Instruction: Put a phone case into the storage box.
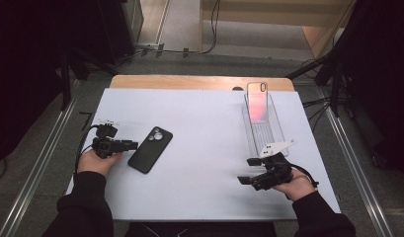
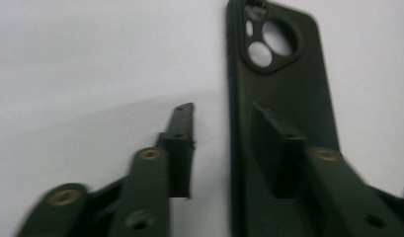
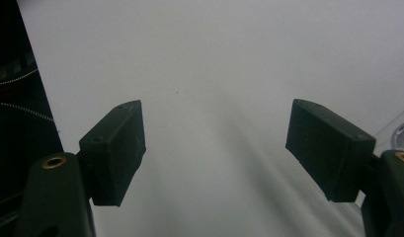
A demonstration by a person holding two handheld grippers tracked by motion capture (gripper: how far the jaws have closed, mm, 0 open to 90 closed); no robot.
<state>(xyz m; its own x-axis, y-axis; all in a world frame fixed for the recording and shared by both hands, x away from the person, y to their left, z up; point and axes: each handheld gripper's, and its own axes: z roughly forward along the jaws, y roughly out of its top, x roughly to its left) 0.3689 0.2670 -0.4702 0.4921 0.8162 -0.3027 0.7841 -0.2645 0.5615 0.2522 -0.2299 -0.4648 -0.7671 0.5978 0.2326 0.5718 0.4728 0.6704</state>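
Phone case: a black phone case lies flat on the white sheet of the desk, left of centre, camera cutout at its far end, tilted so its near end points toward the person's left hand.
Case close up: in the left gripper view the black phone case runs up the frame, cutout at the top.
Left gripper: the left gripper lies low and level, pointing right at the near left edge of the case.
Left fingers: parted; one finger stands on bare sheet beside the case edge, the other finger is over the case back. Whether that one touches it I cannot tell; the case is not pinched.
Left hand: palm up under the gripper body, forearm in a dark sleeve coming in from the bottom left.
Right gripper: the right gripper rests near the right front of the desk, pointing left, well apart from the case.
Right fingers: spread wide over bare sheet, nothing between them.
Clear tray: a clear tray lies beyond the right hand, with a clear phone case standing at its far end.
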